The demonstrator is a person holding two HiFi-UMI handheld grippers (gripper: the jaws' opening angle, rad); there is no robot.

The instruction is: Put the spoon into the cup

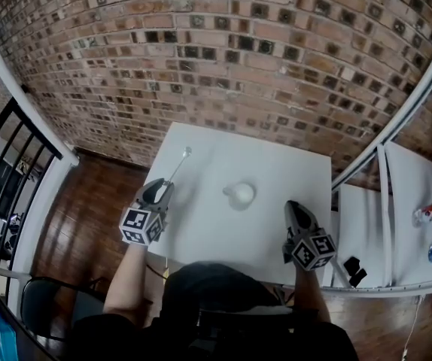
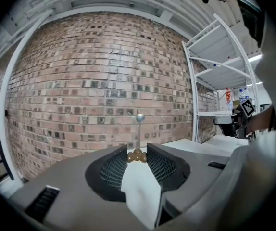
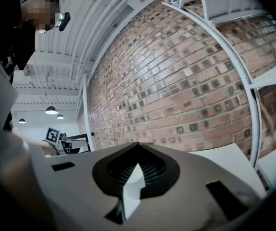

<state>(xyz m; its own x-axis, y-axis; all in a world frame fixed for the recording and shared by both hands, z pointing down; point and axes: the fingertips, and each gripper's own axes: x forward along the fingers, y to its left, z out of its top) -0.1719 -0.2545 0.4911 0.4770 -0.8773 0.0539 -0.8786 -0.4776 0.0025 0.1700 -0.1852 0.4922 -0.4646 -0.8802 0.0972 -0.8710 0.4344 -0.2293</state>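
Left gripper view, left tongs (image 2: 137,154) gripping spoon (image 2: 139,118) (bowl outward)

1. The left gripper (image 1: 162,190) is pointing level toward the far side, its jaws pinching the handle end of the spoon (image 1: 180,164).
2. The right gripper (image 1: 294,206) is pointing the same way, its jaws meeting at the tips with nothing between them.
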